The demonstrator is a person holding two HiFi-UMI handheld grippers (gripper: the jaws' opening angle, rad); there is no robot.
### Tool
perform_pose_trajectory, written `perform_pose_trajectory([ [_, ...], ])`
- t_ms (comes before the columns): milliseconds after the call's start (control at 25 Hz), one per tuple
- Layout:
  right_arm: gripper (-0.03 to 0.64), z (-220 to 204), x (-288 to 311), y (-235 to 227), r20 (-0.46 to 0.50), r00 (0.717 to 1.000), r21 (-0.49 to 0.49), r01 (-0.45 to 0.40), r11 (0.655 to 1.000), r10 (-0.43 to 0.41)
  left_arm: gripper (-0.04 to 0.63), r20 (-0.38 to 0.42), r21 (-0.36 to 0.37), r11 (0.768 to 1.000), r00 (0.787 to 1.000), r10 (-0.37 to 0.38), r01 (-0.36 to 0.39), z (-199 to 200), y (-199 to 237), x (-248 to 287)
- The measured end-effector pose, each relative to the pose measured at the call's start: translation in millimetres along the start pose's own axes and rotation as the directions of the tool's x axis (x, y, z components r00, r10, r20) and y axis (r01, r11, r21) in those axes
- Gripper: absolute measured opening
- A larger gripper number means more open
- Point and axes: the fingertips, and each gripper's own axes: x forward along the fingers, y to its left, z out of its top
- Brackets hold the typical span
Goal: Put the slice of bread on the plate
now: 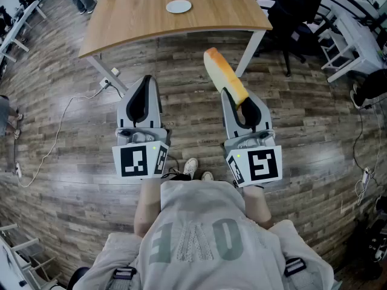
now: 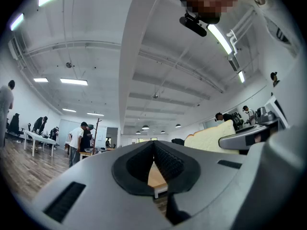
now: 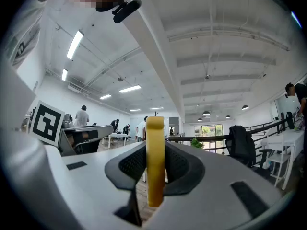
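My right gripper (image 1: 237, 99) is shut on a slice of bread (image 1: 224, 73), which stands on edge and juts forward over the wood floor. In the right gripper view the bread (image 3: 155, 152) shows its yellow crust upright between the two dark pads (image 3: 132, 166). Beside it, my left gripper (image 1: 146, 80) is shut with nothing in it. From the left gripper view the bread (image 2: 211, 137) appears at the right. A small white plate (image 1: 178, 6) lies near the front edge of the wooden table (image 1: 139, 23) ahead, well beyond both grippers.
The table's white legs (image 1: 250, 49) stand in front of me. A white cable with a power strip (image 1: 107, 79) runs across the floor at the left. Black office chairs (image 1: 296, 17) and white desks (image 1: 357, 35) crowd the right. People stand at the far top left.
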Motion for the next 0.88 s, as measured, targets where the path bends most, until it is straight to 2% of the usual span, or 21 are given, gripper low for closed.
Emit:
perform_pose_trajectory([
  [360, 0.092, -9.0, 34.3, 20.1, -0.011, 1.000, 0.005, -0.008, 1.000, 0.008, 0.009, -0.013, -0.021, 1.000, 1.000, 0.023, -0.024, -16.4, 42.4, 1.2],
  [640, 0.092, -13.3, 64.8, 38.4, 0.002, 1.000, 0.032, -0.006, 0.999, 0.006, 0.009, -0.016, -0.044, 0.998, 0.999, 0.048, -0.048, -26.1, 91.1, 1.0],
  [880, 0.092, -24.5, 71.3, 43.8, -0.032, 0.999, 0.037, 0.030, 0.999, -0.029, 0.009, -0.029, -0.077, 0.995, 0.998, 0.057, -0.059, -41.5, 121.7, 3.2],
])
